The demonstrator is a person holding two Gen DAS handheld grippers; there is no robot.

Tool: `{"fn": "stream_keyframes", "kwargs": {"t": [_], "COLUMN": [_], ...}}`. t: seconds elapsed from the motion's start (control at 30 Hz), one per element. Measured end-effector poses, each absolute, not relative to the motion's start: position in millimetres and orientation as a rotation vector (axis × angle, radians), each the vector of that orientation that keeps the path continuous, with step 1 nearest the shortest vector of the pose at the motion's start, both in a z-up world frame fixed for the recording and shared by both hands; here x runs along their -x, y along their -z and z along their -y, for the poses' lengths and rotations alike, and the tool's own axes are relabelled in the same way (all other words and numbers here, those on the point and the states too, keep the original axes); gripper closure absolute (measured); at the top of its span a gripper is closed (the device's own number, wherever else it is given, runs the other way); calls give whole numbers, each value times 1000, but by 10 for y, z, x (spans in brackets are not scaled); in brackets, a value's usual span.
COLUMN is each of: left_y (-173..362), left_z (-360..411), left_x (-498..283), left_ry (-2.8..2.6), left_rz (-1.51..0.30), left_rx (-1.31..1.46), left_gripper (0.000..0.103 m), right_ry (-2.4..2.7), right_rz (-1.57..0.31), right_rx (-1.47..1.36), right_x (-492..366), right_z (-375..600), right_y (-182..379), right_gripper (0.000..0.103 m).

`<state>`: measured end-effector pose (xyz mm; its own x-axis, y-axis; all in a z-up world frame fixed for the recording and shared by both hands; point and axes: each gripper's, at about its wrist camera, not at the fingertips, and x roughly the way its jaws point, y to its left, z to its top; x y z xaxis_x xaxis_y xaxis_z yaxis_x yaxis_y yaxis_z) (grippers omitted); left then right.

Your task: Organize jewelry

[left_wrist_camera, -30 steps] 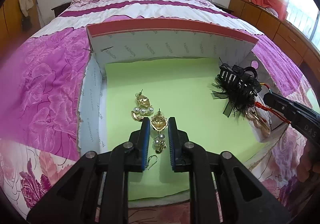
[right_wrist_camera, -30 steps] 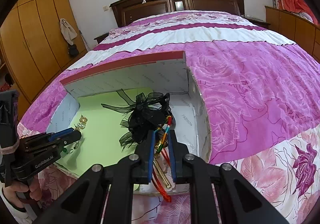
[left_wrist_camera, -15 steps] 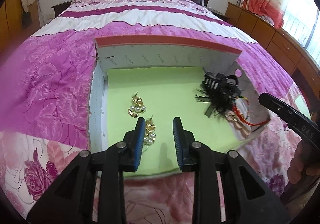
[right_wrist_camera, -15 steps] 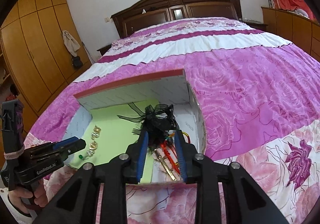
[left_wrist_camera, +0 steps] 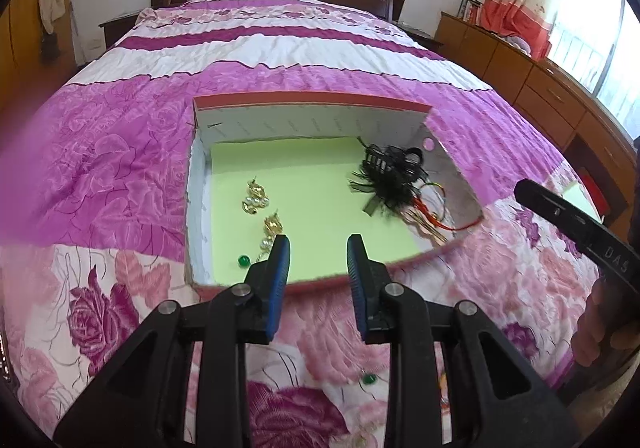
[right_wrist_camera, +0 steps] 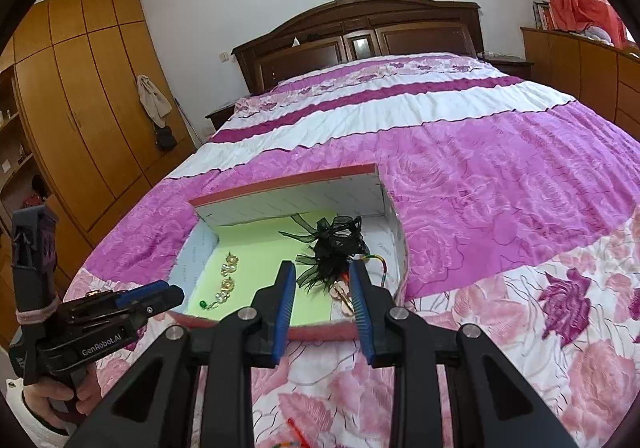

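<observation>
Both tools are hanging released and empty just outside the near rim of the box point(left_wrist_camera: 304, 284) on the bed point(left_wrist_camera: 280, 60). A green bead point(left_wrist_camera: 368, 379) is lying loose on the quilt below and slightly right of the left tool point(left_wrist_camera: 318, 248), nearer to it than to the right tool point(right_wrist_camera: 322, 272); a red strand point(right_wrist_camera: 298, 430) is lying under the right one. Inside are sitting the gold earrings point(left_wrist_camera: 255, 199), a second green bead point(left_wrist_camera: 243, 260) and the black hair clip point(left_wrist_camera: 390, 176). Compared with a second ago, both tools are now opened wide and drawn back from the box, their pieces left inside
</observation>
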<state>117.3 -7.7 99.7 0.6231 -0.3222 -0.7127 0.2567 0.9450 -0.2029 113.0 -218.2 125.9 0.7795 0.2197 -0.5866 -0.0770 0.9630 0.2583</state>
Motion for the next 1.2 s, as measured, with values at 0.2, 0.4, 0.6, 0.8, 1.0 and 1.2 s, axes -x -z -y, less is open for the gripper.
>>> {"fn": "stream_keyframes", "kwargs": {"t": [0.2,0.4,0.6,0.8,1.0,1.2], "left_y": [-1053,-1041,-966,-859,-740,-613], "left_z": [100,86,75,123,205,310], "left_x": [-1001,-847,-721,-639,-582,-536], "left_ry": [348,354,361,375,391,409], "left_rz": [-831,-843,-874,-908,-942,-981], "left_rx": [76,83,84,72,57,42], "left_gripper": [81,80,79,78,78,78], "right_ry": [-152,-148,-133,-131,-135,-158], "right_rz": [-659,-696,-758,-817,-861,-898], "right_rx": [-225,-221,-221,-228,-244,-242], "right_x": [-892,-722,-586,-448,-380,-354], "right_z": [2184,2142,2115,2123,2125,2044], "right_y": [-1316,-1234,-1070,-890,-748,-618], "right_gripper": [72,72,72,72,72,72]}}
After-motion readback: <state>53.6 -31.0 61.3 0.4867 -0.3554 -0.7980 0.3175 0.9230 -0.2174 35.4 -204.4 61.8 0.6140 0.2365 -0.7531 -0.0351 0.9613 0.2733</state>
